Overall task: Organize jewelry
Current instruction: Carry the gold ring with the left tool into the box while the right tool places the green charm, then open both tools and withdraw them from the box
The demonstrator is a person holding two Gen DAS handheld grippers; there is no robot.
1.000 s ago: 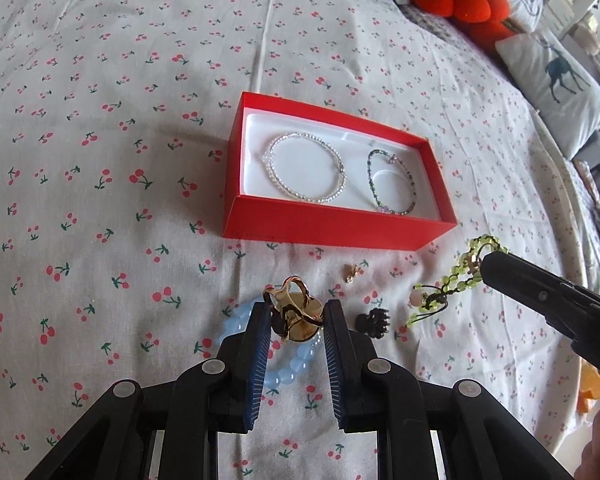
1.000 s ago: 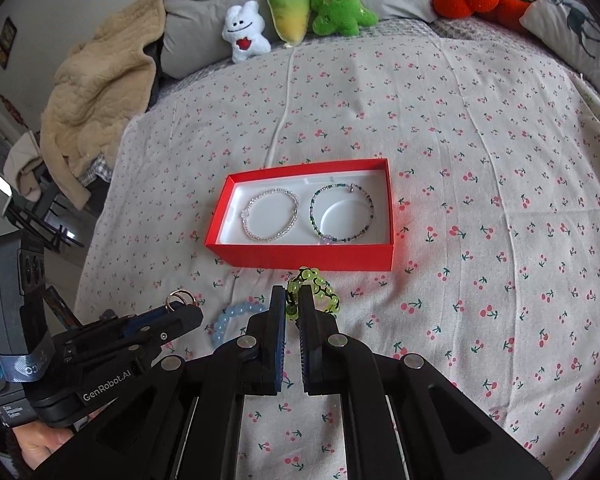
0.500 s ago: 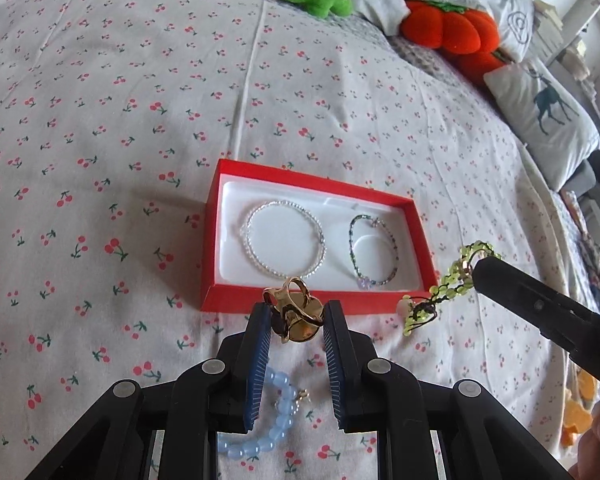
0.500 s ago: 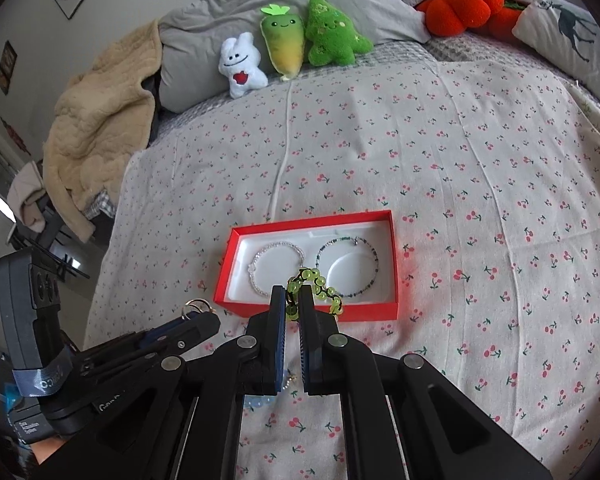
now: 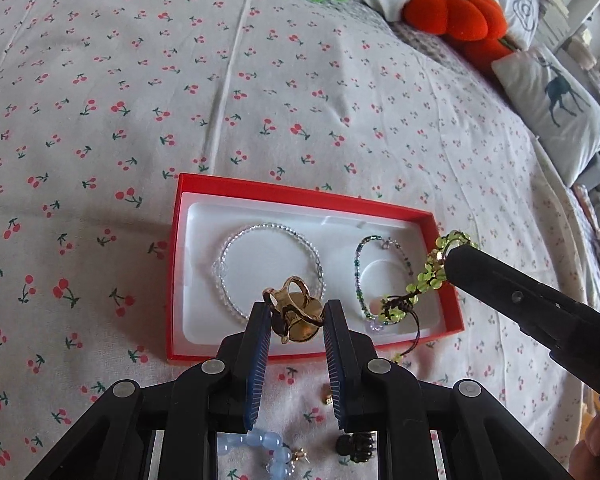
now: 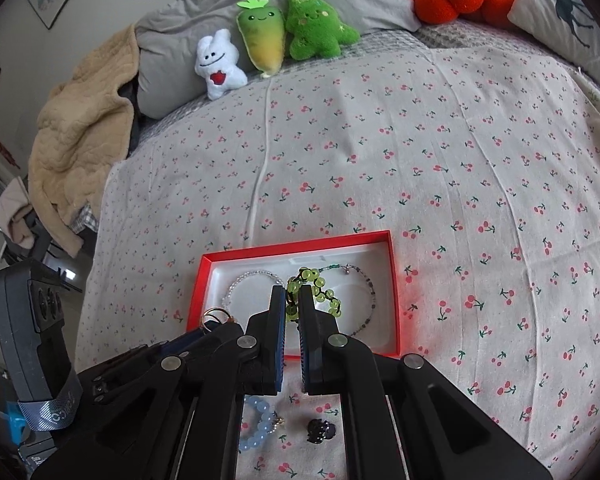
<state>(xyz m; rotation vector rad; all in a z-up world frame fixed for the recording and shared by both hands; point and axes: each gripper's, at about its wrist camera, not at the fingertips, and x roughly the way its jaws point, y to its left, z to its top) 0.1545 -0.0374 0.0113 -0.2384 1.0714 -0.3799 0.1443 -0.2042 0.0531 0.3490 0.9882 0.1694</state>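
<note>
Both tongs hang over the red box [image 5: 236,192] on the cherry-print bed [image 5: 260,100]. Left tongs [image 5: 296,316] pinch a gold ring [image 5: 296,312] above the clear bead bracelet [image 5: 236,248] lying in the box's white tray. Right tongs [image 6: 293,300] are clamped on a green bead bracelet [image 6: 320,280], which dangles over the dark bead bracelet [image 5: 360,252]. Nearer, on the bed, lie a blue bead bracelet [image 6: 256,424], a small gold earring [image 5: 327,399] and a black clip [image 6: 320,429].

A bed [image 6: 440,152] in a cherry-print sheet carries a red box [image 5: 308,196], a blue bead bracelet [image 6: 256,424], a small dark clip [image 6: 320,429], a tiny gold earring [image 5: 327,399], and plush toys [image 6: 284,36] by the pillows.
</note>
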